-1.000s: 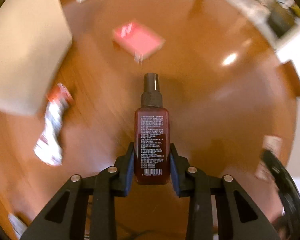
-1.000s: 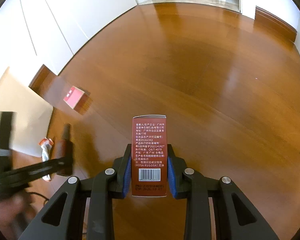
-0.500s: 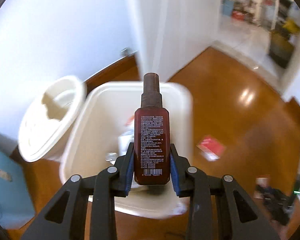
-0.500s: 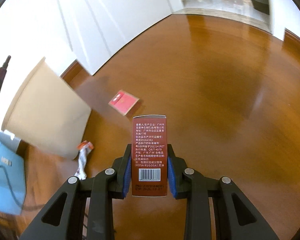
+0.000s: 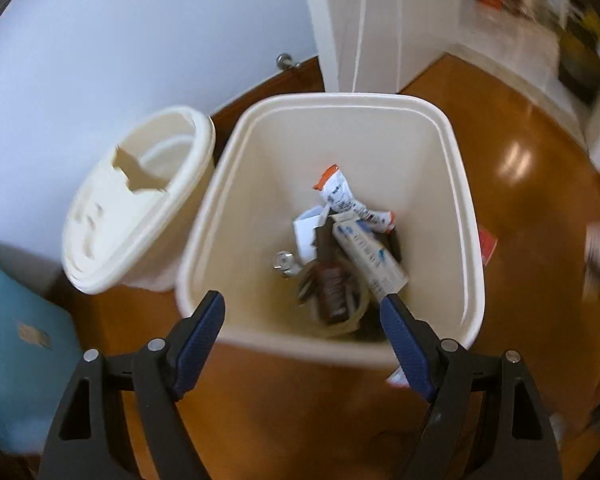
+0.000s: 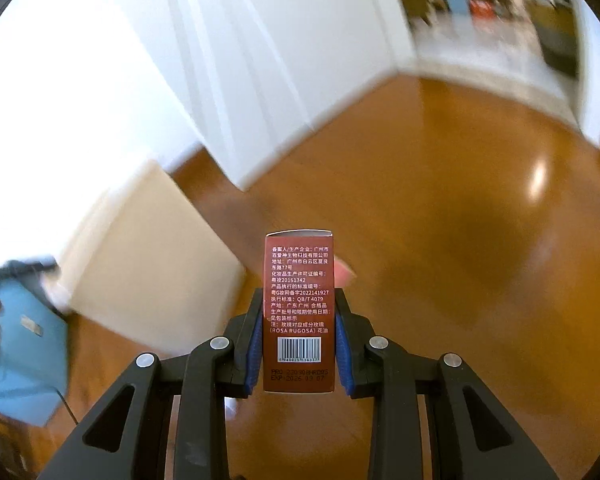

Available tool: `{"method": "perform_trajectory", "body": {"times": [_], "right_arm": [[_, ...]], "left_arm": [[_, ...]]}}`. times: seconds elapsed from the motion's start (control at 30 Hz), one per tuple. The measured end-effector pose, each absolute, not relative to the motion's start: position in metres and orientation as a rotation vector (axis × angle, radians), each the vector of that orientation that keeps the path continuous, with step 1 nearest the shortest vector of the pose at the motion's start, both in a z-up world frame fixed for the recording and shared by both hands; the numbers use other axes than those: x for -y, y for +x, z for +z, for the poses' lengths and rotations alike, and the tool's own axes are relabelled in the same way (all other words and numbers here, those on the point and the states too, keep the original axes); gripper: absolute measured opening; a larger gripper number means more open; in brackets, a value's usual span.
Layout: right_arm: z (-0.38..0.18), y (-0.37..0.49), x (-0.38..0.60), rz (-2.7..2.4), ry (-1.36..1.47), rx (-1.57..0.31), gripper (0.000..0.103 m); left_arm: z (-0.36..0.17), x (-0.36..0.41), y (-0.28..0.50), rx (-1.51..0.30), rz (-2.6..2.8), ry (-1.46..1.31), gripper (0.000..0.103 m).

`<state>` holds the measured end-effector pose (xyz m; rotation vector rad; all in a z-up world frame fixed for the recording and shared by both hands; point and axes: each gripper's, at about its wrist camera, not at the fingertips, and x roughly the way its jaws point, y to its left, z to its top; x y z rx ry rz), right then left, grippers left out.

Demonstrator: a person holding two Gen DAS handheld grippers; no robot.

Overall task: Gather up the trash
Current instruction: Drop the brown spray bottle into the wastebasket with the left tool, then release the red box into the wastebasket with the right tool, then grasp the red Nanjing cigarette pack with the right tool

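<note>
Seen from above, a cream trash bin [image 5: 456, 184] stands on a wooden floor [image 5: 532, 216], its lid [image 5: 140, 200] leaning just beside it. Inside the bin lie a brown spray bottle [image 5: 332, 290], a white tube [image 5: 370, 256] and crumpled wrappers [image 5: 340, 196]. The left gripper [image 5: 302, 338] hovers over the bin, fingers opening with nothing between them. The right gripper [image 6: 298, 342] pinches a red carton [image 6: 299, 312], not yet over the bin. A red packet [image 5: 487, 245] lies on the floor beside the bin.

Red box [image 6: 299, 312]: Chinese print, w/ "20161342", "QB/T 4079", "(ROSA RUGOSA)"; barcode near its bottom edge, then "EXP: 2026 09 07" under a PRO batch line. Trash in bin [image 5: 460, 184]: print too blurred to read.
</note>
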<state>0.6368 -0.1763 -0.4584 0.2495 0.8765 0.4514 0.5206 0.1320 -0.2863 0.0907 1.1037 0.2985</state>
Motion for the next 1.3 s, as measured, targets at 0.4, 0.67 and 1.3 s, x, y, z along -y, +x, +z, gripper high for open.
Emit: {"method": "perform_trajectory", "body": {"times": [0.4, 0.67, 1.3], "right_arm": [[-0.366, 0.682, -0.065, 0.908, 0.088, -0.855, 0.032], [-0.402, 0.664, -0.110, 0.904, -0.060, -0.934, 0.057], [-0.419, 0.692, 0.023, 0.743, 0.149, -0.860, 0.064]], "left_arm": [[-0.307, -0.177, 0.460, -1.234, 0.419, 0.322, 0.080], [-0.313, -0.160, 0.455, -1.201, 0.359, 0.447, 0.080], [-0.319, -0.142, 0.457, -1.210, 0.316, 0.494, 0.080]]}}
